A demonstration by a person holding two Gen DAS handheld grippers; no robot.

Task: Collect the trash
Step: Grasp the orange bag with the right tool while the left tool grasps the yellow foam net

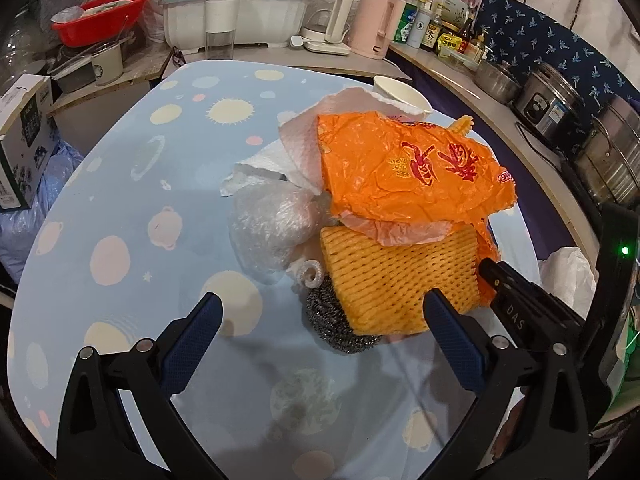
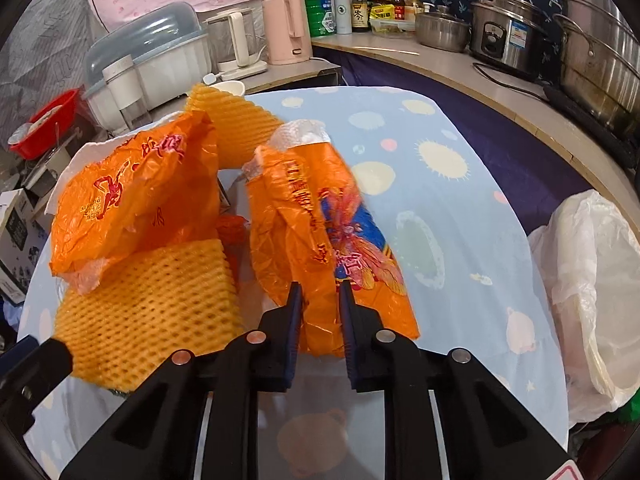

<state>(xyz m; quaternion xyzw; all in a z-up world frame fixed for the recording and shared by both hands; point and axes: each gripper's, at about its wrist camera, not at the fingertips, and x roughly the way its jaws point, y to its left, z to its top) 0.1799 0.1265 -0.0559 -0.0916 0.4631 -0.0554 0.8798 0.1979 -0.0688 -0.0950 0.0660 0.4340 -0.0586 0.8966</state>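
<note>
A trash pile lies on the blue table (image 1: 120, 208): an orange plastic wrapper (image 1: 408, 168), a yellow foam net (image 1: 400, 276), a steel scourer (image 1: 336, 320), a clear plastic bag (image 1: 272, 228), white paper towels (image 1: 296, 152) and a paper cup (image 1: 400, 94). My left gripper (image 1: 324, 316) is open, its fingers on either side of the scourer and the foam net's near edge. My right gripper (image 2: 320, 292) is shut on a second orange wrapper (image 2: 320, 224) with a blue print, held up beside the pile. The foam net (image 2: 152, 304) and first wrapper (image 2: 132, 200) lie left of it.
A white plastic bag (image 2: 592, 292) hangs open off the table's right edge. Counters behind hold a dish rack (image 1: 240, 12), kettles (image 1: 332, 16), bottles, steel pots (image 2: 512, 28) and a red basin (image 1: 100, 12). A cardboard box (image 1: 24, 140) stands at left.
</note>
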